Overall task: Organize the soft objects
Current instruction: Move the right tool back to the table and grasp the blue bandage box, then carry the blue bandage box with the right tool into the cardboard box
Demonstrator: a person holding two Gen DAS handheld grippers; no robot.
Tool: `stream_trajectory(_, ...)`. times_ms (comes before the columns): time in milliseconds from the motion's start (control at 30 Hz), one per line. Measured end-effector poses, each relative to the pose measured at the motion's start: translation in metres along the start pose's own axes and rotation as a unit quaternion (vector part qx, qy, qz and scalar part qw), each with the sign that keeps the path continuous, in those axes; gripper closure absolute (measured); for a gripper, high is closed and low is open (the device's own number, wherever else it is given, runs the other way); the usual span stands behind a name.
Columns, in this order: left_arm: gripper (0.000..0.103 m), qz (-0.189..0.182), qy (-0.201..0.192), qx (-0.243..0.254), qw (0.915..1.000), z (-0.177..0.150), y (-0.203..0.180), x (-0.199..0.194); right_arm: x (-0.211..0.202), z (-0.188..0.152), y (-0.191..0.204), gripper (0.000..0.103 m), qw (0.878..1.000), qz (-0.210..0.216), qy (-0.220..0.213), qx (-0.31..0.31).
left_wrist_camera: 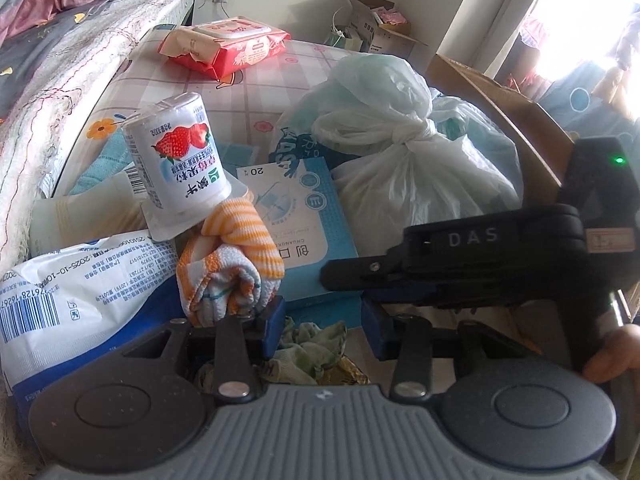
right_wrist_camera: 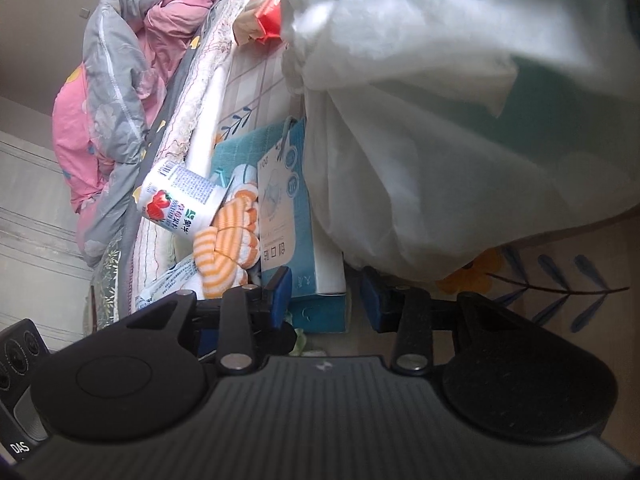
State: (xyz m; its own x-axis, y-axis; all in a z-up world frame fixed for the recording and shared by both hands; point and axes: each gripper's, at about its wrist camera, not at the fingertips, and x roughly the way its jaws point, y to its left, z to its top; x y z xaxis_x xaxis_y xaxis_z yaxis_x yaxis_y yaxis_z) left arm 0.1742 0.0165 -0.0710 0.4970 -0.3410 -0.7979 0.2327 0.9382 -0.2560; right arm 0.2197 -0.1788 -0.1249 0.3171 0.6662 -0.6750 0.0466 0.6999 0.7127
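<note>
Clutter fills the tabletop ahead of the left gripper, whose blue-padded jaws stand spread with nothing between them. To its far left lies a white pouch printed with a barcode and the date 2025-10-10. Just beyond the left finger sits the rolled orange-striped towel, resting against that finger's tip. A strawberry yogurt cup stands upside down behind the towel, tilted, its Chinese label inverted. Below the jaws lies a crumpled green cloth. Straight ahead is a flat blue box marked "20". Farther off, a red wet-wipes pack lies on the checked cloth. Right of the box, a knotted white plastic bag holds contents I cannot make out; an open cardboard box stands beyond it. The right gripper, marked "DAS", reaches in from the right across the left one's view, a hand on its handle. In its own view its jaws are parted on nothing, facing the blue box edge.
</note>
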Motion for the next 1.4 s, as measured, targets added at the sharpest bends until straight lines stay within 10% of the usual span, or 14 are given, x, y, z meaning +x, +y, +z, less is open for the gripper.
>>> stream_trajectory(600,0.014,-0.038,-0.005,0.013,0.9992,0.003,-0.023,-0.004,-0.068,0.005,0.031,0.083,0.992,-0.015,-0.072,-0.107)
stream_trajectory(1400,0.012,-0.14,0.028,-0.094,0.9853,0.013,-0.018,0.016,-0.093,0.0,-0.004,0.084,0.995,0.067,-0.057,-0.042)
